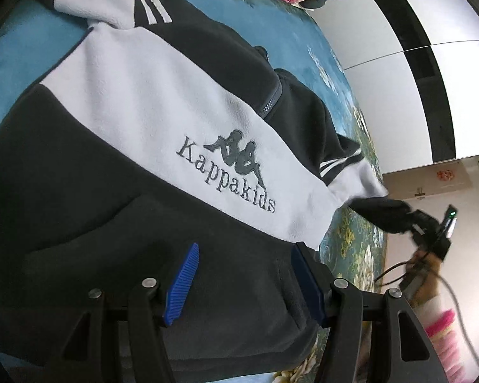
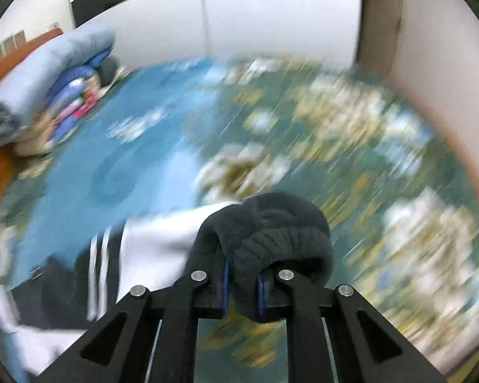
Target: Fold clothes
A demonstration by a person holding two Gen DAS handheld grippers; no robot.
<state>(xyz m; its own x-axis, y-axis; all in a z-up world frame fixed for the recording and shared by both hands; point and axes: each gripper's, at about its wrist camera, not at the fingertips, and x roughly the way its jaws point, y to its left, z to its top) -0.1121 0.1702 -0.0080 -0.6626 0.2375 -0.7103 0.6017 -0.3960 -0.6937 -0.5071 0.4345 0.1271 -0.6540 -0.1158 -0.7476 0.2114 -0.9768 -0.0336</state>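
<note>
While the right gripper (image 2: 242,282) pinches the sweatshirt (image 1: 150,102) cuff (image 2: 271,233), left gripper (image 1: 244,279) gaping above the hem, folded pile (image 2: 44,95) beyond.

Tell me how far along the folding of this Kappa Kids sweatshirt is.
Early. Done: the sweatshirt lies spread front-up on the blue floral cover, and other folded clothes sit stacked at the far end. In hand: the right hand-held gripper is shut on the dark sleeve cuff; the left hand-held gripper is open over the hem. Left: both sleeves and the body are unfolded.
</note>
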